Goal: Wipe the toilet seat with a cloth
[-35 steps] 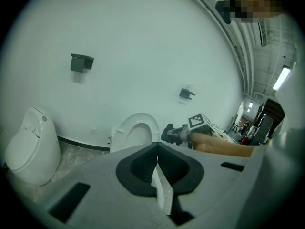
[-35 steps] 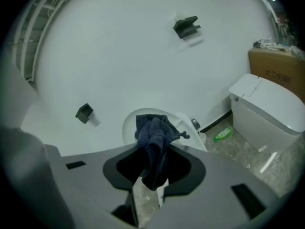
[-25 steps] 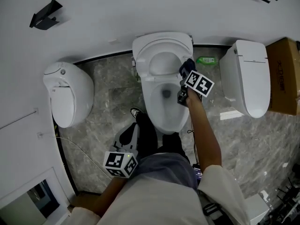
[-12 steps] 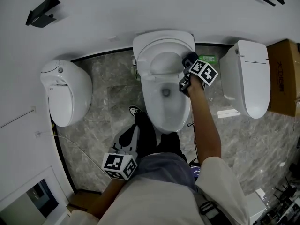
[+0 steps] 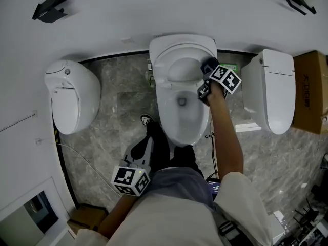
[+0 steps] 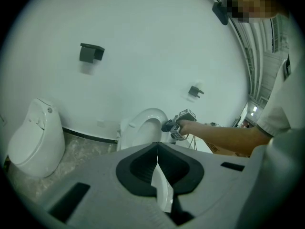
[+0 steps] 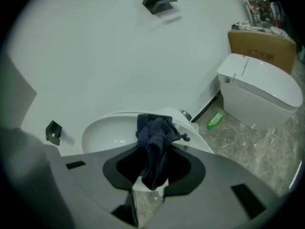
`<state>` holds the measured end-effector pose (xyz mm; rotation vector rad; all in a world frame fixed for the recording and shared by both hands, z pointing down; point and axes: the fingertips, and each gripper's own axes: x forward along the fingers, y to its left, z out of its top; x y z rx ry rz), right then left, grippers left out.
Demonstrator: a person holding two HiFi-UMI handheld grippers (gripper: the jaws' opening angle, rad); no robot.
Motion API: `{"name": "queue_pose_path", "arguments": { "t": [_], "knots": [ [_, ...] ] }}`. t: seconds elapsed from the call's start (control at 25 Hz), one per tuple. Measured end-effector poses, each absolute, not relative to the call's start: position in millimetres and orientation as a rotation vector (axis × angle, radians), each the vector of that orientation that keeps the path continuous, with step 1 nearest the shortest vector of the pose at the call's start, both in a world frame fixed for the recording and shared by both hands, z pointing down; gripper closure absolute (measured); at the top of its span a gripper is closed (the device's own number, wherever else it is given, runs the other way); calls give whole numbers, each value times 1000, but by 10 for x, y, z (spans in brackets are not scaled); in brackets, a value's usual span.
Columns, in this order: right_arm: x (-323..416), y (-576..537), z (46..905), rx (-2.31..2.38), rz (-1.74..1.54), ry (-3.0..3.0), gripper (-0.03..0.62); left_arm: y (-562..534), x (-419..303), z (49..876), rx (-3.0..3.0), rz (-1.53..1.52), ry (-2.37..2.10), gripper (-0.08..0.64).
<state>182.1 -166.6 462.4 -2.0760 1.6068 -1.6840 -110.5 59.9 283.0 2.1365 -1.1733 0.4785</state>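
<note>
While right tool [image 5: 206,73] clamps cloth [image 7: 155,132] at toilet seat [image 5: 162,94], left tool [image 6: 157,157] closed, empty; green bottle [image 7: 215,120] nearby.

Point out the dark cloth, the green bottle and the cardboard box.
dark cloth [image 7: 155,147], right gripper view, bunched middle.
green bottle [image 7: 215,120], right gripper view, its body.
cardboard box [image 5: 307,91], head view, top face.
</note>
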Motion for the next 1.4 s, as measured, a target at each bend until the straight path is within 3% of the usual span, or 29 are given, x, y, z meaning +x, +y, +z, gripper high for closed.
{"name": "queue_pose_path", "arguments": {
  "t": [1.4],
  "knots": [
    [1277, -1948, 4055, -1964, -1646, 1911, 499, 392, -1333, 2874, 2021, 290, -1222, 551]
  ]
}}
